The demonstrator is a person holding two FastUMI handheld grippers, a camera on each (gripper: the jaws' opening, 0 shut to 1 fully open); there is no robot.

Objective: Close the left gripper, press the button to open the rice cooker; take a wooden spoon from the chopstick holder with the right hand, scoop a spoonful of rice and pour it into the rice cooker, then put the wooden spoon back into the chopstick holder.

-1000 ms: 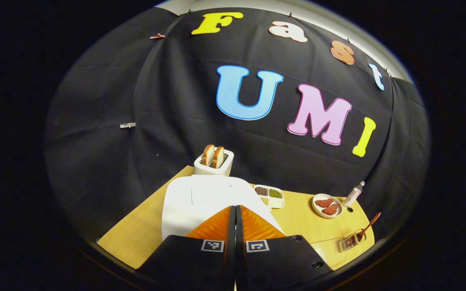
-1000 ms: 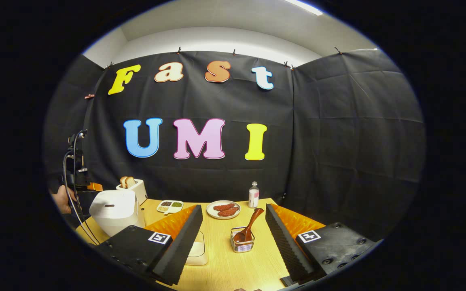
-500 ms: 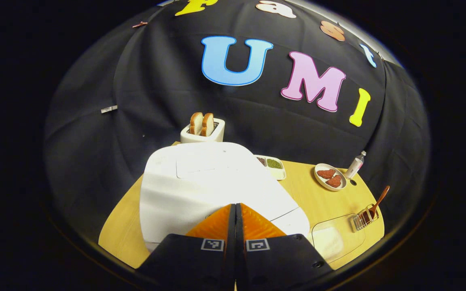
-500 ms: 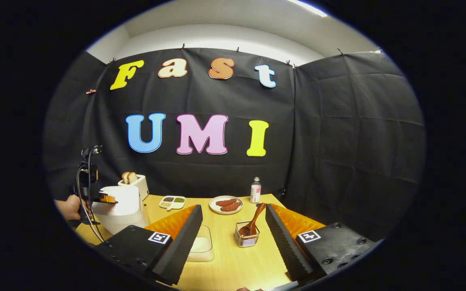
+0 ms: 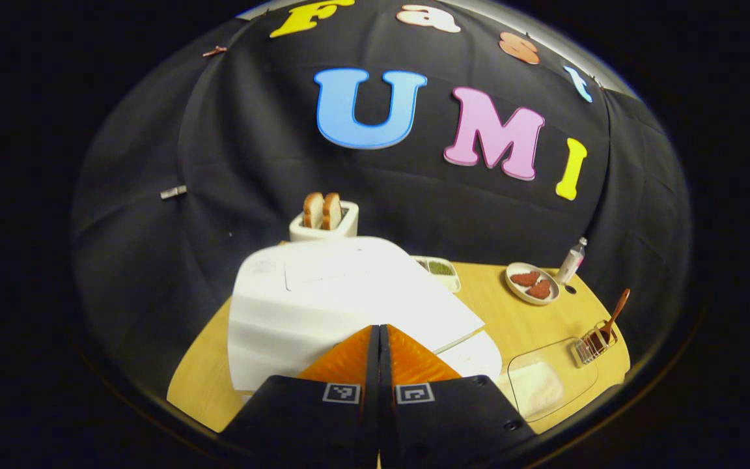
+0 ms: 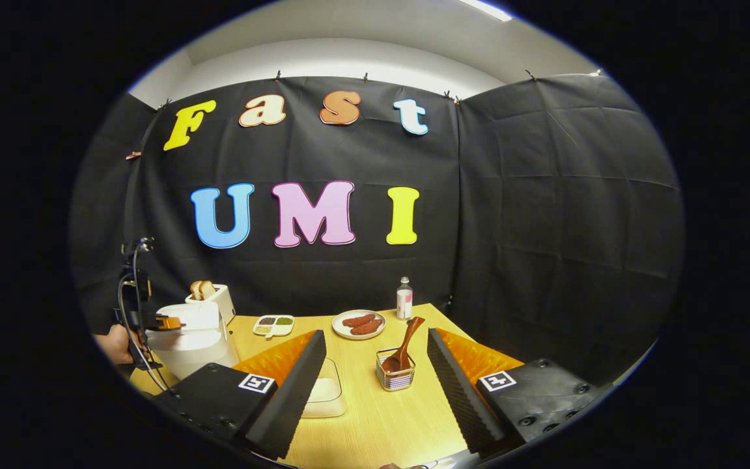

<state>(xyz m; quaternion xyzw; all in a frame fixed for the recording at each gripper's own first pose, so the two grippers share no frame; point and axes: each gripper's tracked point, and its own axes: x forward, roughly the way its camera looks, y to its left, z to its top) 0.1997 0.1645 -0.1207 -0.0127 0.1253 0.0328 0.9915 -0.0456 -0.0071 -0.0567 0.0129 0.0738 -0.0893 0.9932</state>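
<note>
The white rice cooker (image 5: 323, 306) sits right in front of my left gripper (image 5: 378, 333), which is shut with its tips against the lid's front edge. The lid stands slightly lifted off the body on the right side. In the right gripper view the left gripper (image 6: 170, 322) rests on the rice cooker (image 6: 189, 342), a hand behind it. A wooden spoon (image 6: 406, 339) leans in the wire chopstick holder (image 6: 396, 378), just beyond my open right gripper (image 6: 375, 333). A clear box of rice (image 6: 326, 391) lies by its left finger. Far right are the spoon (image 5: 612, 316) and rice box (image 5: 544, 384).
A toaster with two bread slices (image 5: 324, 221) stands behind the cooker. A divided dish of beans (image 6: 274, 324), a plate of red pieces (image 6: 359, 322) and a small bottle (image 6: 404, 303) line the back of the wooden table (image 6: 375, 423). Black cloth walls close the booth.
My left gripper came down and forward onto the cooker, staying shut, and the lid has lifted slightly. The right gripper stayed open and barely shifted.
</note>
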